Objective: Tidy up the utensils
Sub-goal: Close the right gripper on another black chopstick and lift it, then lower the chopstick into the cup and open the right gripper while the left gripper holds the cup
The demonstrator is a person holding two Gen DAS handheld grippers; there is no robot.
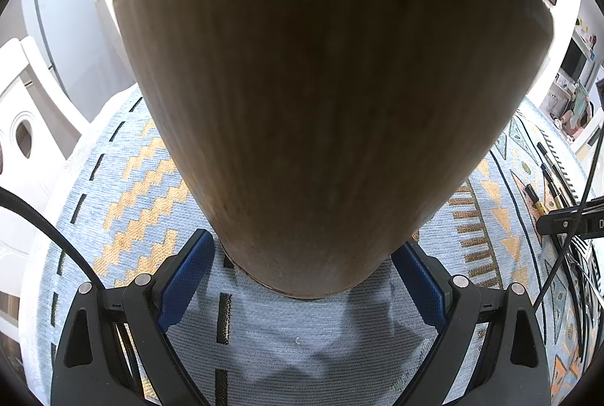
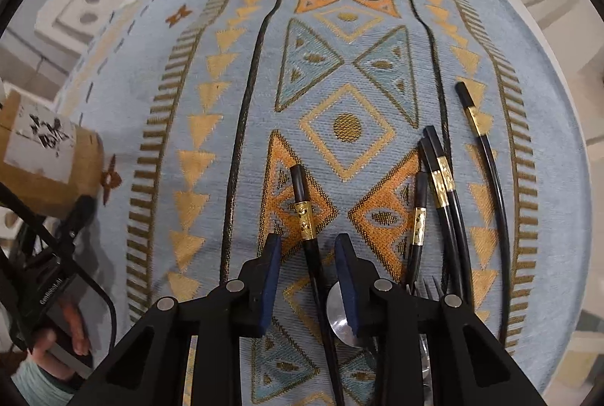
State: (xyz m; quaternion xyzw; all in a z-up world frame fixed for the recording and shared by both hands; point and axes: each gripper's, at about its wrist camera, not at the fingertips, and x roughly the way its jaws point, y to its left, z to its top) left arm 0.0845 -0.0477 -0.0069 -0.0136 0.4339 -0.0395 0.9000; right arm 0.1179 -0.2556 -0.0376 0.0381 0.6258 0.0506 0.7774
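A black utensil handle [image 2: 307, 224] with a gold band is seen in the lower middle of the right wrist view, lying on the patterned cloth [image 2: 351, 73] and running down between the two blue pads of the right gripper [image 2: 310, 255]. The pads stand apart on either side of the handle and are not seen pressing on it, so this claw is open around it. A spoon bowl [image 2: 339, 315] is partly hidden behind the right pad. Four more black handles [image 2: 443, 179] with gold bands are laid to the right, three bunched close together and one further right, apart from them. Fork tines [image 2: 428, 287] are just seen at the lower end of the bunch.

In the left wrist view, a wooden holder [image 1: 321, 104] fills the middle of the frame, standing on the cloth. The left gripper [image 1: 305, 277] is set around its base, a blue pad at each side; whether the pads press on it cannot be told. The same holder is seen at the left edge of the right wrist view, with a hand [image 2: 64, 338] below it at lower left.
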